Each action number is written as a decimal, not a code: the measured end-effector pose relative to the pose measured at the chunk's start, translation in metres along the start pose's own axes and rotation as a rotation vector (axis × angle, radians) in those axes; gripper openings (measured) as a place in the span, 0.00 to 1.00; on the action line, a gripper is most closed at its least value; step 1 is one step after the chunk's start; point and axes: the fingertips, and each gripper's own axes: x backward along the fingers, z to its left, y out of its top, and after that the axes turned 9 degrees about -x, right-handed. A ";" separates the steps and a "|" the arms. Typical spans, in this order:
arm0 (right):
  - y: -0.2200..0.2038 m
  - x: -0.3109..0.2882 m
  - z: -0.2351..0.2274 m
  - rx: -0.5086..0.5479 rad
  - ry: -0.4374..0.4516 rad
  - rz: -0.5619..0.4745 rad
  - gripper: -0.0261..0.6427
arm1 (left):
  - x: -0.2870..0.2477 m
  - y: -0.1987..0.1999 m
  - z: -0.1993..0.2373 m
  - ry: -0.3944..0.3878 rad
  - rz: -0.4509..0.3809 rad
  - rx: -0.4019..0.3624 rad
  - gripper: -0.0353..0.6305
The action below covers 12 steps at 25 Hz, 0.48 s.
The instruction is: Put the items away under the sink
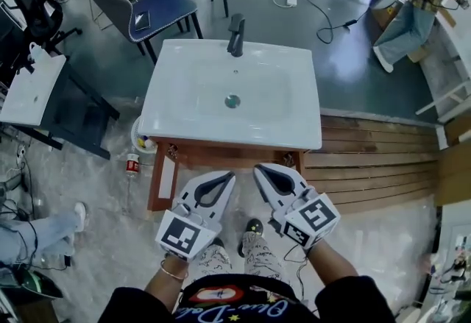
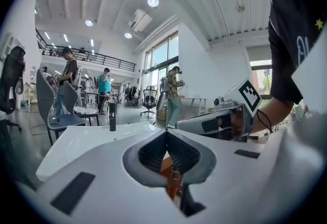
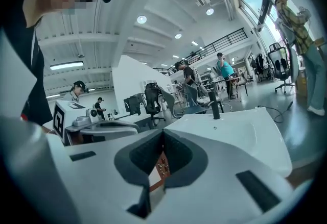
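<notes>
Holding 2 grippers at 6 o'clock of 1 white sink (image 1: 171,121) | left gripper (image 1: 225,179): jaws together, empty | right gripper (image 1: 262,170): jaws together, empty | 1 black faucet (image 1: 235,34) at 12 o'clock | 1 bottle (image 1: 132,164) at 8 o'clock

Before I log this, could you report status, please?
Left gripper, right gripper: jaws shut, empty. Red-label bottle on floor beside sink cabinet. No obstruction seen.

No legible text or labels
</notes>
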 end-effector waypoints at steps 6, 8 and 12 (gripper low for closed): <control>0.031 0.021 0.007 -0.035 -0.014 -0.035 0.05 | 0.012 0.029 -0.010 0.002 0.012 0.011 0.06; 0.036 0.024 0.009 -0.033 -0.006 -0.036 0.05 | 0.015 0.036 -0.011 0.011 0.015 0.012 0.06; 0.040 0.031 0.016 -0.020 0.003 -0.025 0.05 | 0.021 0.048 -0.016 0.017 0.017 0.004 0.06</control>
